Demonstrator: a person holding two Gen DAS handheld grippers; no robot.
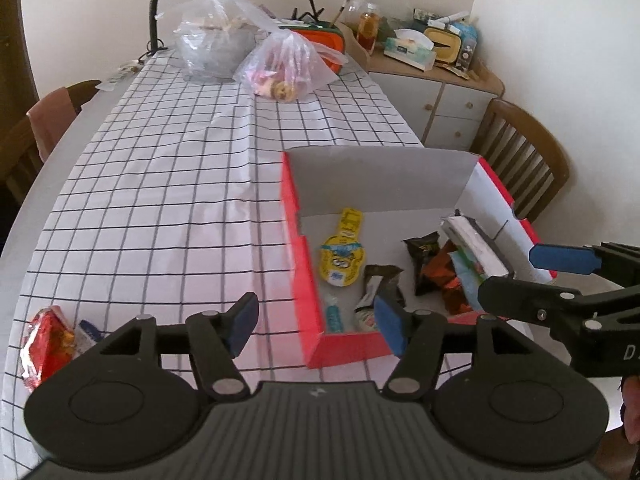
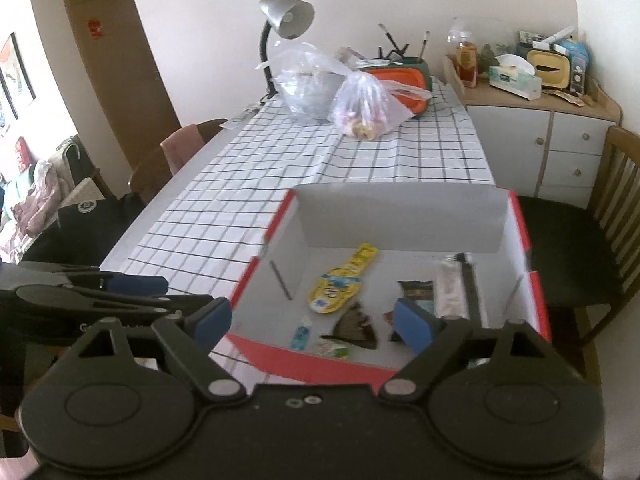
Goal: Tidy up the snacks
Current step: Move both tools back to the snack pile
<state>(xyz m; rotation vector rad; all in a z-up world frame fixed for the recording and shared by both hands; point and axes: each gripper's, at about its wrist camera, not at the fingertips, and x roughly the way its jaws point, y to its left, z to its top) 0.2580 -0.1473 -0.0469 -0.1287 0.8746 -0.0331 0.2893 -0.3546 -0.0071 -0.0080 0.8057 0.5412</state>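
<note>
Red-rimmed cardboard box (image 1: 306,280) taken as landmark; it sits on the checked tablecloth (image 1: 160,184) at the near right of the table.

Inside the box several snacks are seen: a yellow pouch (image 1: 342,258), dark wrappers (image 1: 424,260), a small blue tube (image 1: 332,314) by the near wall, a white packet (image 1: 476,244) leaned on the right wall.

One red foil snack (image 1: 48,340) is left outside, well to the left of the box, near the table edge; a bluish-white item beside it cannot be identified, perhaps a second packet.

Left gripper (image 1: 316,326) is held over the box's near-left corner, fingers spread wide, nothing between them. Right gripper (image 2: 312,320) is poised above the box's near wall, likewise wide and empty.

Judged step: fetching the red foil snack. The left gripper is best swung away from the box, lowered flat over the foil, and closed across its narrow width so the crinkled wrapper is not slipped.
</note>
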